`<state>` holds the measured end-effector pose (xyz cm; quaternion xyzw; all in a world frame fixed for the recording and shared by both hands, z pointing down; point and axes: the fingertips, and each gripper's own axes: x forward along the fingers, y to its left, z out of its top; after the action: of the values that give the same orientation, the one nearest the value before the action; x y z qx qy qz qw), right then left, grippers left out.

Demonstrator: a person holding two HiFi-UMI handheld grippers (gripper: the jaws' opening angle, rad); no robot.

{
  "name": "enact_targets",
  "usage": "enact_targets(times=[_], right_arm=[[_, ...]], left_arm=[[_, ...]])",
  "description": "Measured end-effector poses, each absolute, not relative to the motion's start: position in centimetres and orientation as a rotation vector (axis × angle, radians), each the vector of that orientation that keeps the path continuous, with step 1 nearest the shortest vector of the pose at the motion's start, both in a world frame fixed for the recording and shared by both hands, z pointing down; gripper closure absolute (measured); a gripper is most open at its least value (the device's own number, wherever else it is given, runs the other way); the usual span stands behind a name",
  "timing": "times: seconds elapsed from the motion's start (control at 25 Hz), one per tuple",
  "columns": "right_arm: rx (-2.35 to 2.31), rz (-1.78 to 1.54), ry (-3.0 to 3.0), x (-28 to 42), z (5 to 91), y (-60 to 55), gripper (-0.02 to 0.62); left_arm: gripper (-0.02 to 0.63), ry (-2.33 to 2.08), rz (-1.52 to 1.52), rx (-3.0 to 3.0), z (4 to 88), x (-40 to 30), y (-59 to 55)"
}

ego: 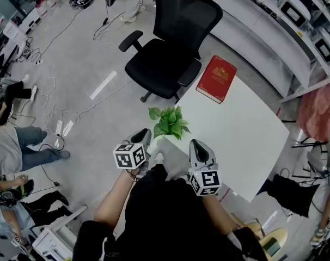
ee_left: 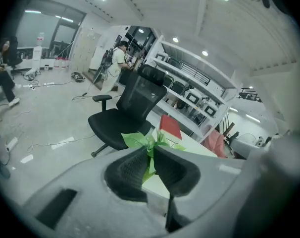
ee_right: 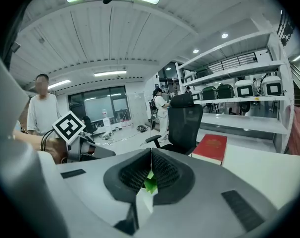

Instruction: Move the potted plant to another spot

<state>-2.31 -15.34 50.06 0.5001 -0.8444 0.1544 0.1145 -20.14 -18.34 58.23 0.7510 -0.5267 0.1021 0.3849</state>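
From my head view, the small green leafy potted plant (ego: 169, 122) sits at the near left corner of the white rectangular surface (ego: 236, 129), just left of the frame's centre. Both tools are drawn in close below it. My left gripper (ego: 145, 136) is at the lower left of the foliage. In the left gripper view its jaws are nearly together, with a strip of green leaf caught in the narrow slit between the ribbed pads, so they seem to be pinching it. My right gripper (ego: 197, 144) is just to the plant's lower right. In the right gripper view its jaws are pressed together at the tips, and a bit of green and something white show through the wedge below them. A red hardcover book (ego: 217, 79) lies at the surface's far corner, well apart from the plant. A black mesh office chair (ego: 165, 53) stands on the floor beyond, at upper centre.
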Motion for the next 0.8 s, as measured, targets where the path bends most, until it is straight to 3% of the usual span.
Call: enact_targets(times=[0.52,0.8], right_arm=[[1.463,0.452,-2.514,-1.4,47.6,-11.7,0.583],[1.461,0.46,-2.526,-1.2,47.3,-10.6,0.581]], left_arm=[[0.583,-1.748,0.054,2.279,44.6,-18.2,-11.8],[0.583,-1.83,0.07,2.341,43.2,-16.8,-9.6]])
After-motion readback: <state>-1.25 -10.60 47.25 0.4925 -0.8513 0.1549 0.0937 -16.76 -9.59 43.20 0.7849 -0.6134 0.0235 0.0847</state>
